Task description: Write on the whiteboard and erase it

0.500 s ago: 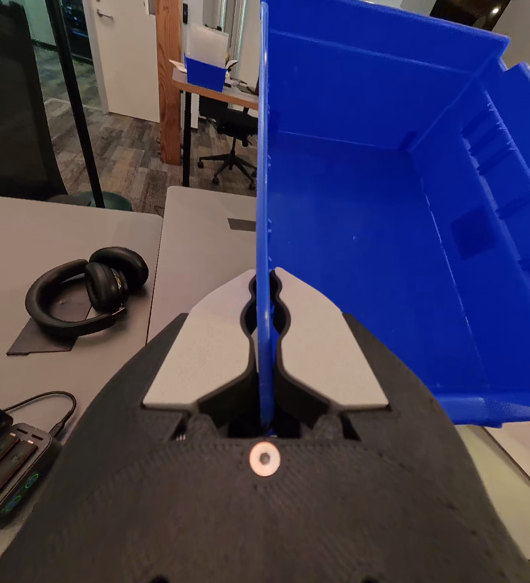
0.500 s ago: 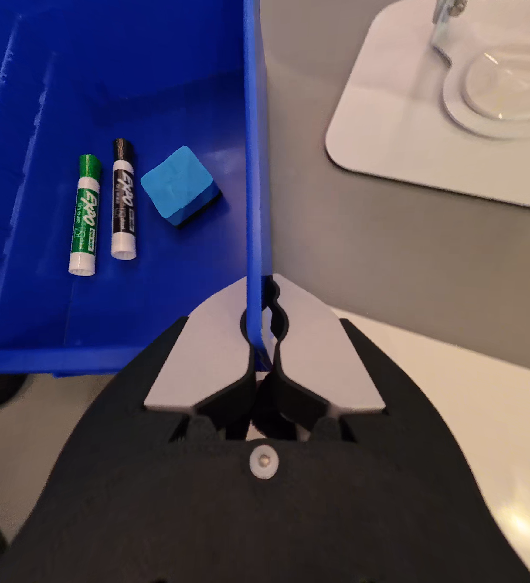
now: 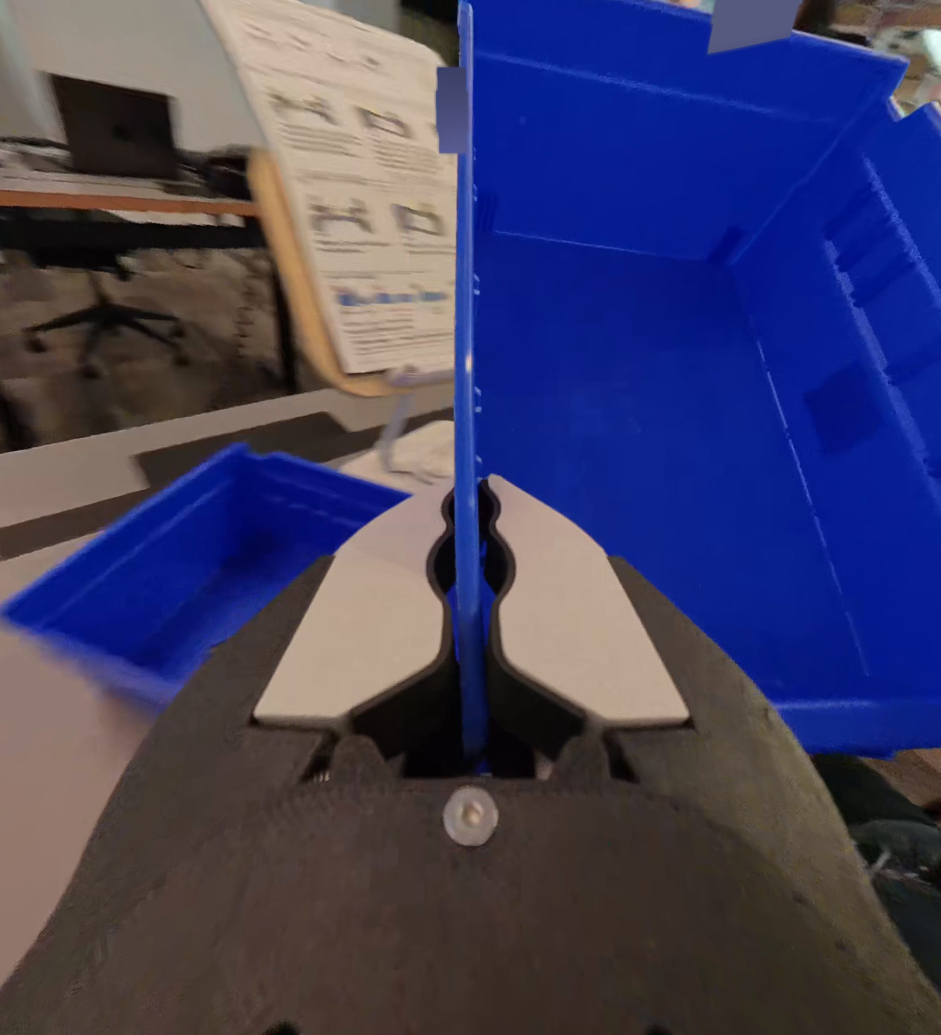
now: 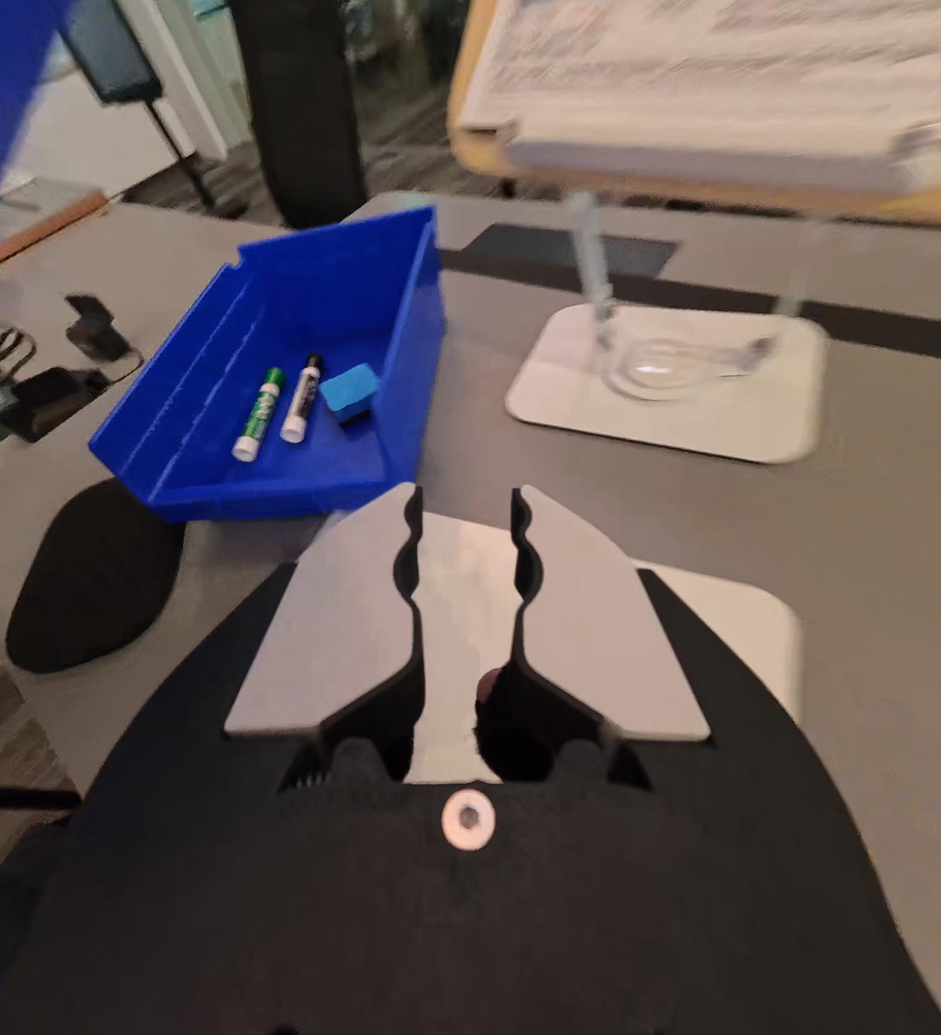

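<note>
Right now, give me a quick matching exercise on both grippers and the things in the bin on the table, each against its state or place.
Things:
1. left gripper
2. right gripper
3. green marker
4. blue eraser

States or places:
A. open, nothing between its fingers
B. lies beside the black marker, away from the eraser
C. shut on a wall of the empty blue bin
D. nearest the right wall of the blue bin on the table

Pairs: 1-C, 2-A, 3-B, 4-D

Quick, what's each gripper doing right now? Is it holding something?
Left gripper: closed on the side wall of an empty blue bin, holding it up.
Right gripper: open, holding nothing.
</note>
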A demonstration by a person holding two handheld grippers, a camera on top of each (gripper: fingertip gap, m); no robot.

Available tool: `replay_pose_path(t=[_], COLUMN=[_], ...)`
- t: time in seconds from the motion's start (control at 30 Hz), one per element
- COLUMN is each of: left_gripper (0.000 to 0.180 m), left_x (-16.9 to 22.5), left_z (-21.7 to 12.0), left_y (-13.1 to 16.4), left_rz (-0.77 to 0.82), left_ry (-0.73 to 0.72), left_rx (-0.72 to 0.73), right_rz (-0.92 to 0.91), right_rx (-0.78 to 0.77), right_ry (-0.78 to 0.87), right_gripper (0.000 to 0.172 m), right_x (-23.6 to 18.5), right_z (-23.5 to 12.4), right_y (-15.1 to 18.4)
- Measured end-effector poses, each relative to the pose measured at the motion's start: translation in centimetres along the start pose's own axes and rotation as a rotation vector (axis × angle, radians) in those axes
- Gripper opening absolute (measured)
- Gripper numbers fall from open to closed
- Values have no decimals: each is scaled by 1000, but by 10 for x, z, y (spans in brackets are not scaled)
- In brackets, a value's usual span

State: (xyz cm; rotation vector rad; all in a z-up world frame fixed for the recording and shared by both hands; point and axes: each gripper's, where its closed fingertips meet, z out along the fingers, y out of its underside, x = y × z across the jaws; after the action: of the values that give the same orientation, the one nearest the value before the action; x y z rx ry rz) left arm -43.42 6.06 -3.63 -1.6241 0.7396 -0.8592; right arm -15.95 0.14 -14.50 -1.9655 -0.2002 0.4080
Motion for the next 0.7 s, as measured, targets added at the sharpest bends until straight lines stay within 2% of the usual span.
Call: replay_pose_path(t=[0.13,0.23,0.33,0.43,0.53,0.6,0.7], left_gripper=[6,6,6,6,6,6,6], left_x=[100,165,209,231,240,241,239], left_z=[107,184,258,324,376,400,425], left_y=[28,55,87,118,141,151,160], left_rz=[-29,-27,-60,-109,-94,-63,-68], left_ry=[238,336,388,383,324,265,203], left_rx=[-104,-168,-236,-299,-326,-344,-363], right_rz=[29,75,97,125,106,102,99], right_rx=[85,163,213,207,178,143,67], right_ry=[221,409,512,507,488,461,521], right_gripper=[30,30,35,52,66,75,83], right_x=[78,127,150,154,157,160,181], right_z=[-131,-227,-286,-297,-281,-262,-231], right_y=[1,12,28,43,55,60,75])
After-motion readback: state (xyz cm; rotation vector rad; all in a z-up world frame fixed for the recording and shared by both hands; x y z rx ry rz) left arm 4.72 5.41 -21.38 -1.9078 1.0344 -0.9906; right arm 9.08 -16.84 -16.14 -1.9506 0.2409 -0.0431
